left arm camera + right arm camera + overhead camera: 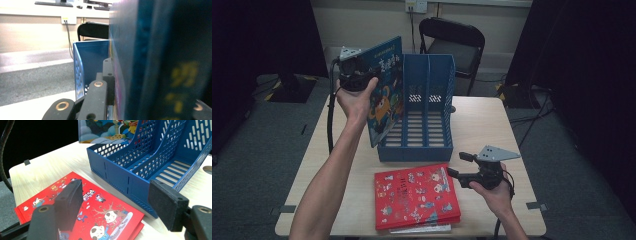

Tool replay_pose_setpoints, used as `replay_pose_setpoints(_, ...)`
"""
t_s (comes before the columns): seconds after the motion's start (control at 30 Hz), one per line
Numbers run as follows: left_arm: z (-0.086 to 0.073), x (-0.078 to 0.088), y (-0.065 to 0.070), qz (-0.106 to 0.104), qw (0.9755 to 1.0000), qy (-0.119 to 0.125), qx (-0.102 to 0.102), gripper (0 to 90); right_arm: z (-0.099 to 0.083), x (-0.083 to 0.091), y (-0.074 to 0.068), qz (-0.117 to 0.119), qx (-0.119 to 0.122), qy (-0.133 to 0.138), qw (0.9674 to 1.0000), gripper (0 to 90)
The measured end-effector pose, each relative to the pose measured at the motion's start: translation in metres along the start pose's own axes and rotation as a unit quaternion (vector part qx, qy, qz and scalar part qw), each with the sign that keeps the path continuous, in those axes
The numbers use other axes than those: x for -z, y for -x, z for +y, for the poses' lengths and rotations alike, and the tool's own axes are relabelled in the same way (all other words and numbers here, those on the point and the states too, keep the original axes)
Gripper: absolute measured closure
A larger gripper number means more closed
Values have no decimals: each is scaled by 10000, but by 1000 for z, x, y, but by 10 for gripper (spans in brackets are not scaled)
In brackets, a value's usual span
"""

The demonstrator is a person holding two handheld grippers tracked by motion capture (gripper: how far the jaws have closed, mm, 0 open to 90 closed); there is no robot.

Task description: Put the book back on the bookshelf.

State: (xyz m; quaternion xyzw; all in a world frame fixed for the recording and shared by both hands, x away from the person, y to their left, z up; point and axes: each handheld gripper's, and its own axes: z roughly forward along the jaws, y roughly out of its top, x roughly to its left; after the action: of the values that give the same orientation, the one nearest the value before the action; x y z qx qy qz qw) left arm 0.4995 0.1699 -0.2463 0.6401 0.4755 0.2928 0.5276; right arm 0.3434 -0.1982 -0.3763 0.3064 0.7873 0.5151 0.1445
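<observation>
A blue picture book [387, 95] stands upright and tilted over the left compartment of the blue file rack [427, 147]; my left gripper [369, 75] is shut on its upper left edge. In the left gripper view the blue book [155, 62] sits clamped in my left gripper [150, 97], with the rack [92, 57] beyond. A red picture book [416, 195] lies flat in front of the rack. My right gripper [460, 165] hovers open just right of the red book. In the right gripper view its open jaws [117, 202] frame the red book [100, 220] and the rack's front corner [120, 180].
The wooden table [492, 125] has bare room right of the rack. A thin white-edged book [422, 229] pokes out under the red one at the front edge. A black folding chair [452, 42] stands behind the table. Cables trail on the floor at right.
</observation>
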Motion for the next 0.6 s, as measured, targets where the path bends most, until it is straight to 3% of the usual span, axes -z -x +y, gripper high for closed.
replay_pose_setpoints(0.1, -2, -6, 8, 170, 9998, 43, -27, 836, -1, -2, 0, 4, 23, -33, 10000, 278)
replay_pose_setpoints(0.37, -5, -11, 12, 325, 9994, 87, 49, 835, -2, -3, -1, 29, 28, -65, 10000, 278)
replay_pose_setpoints(0.6, -11, -19, 15, 435, 9989, 192, -7, 836, -2, -2, 0, 25, 45, -67, 10000, 278)
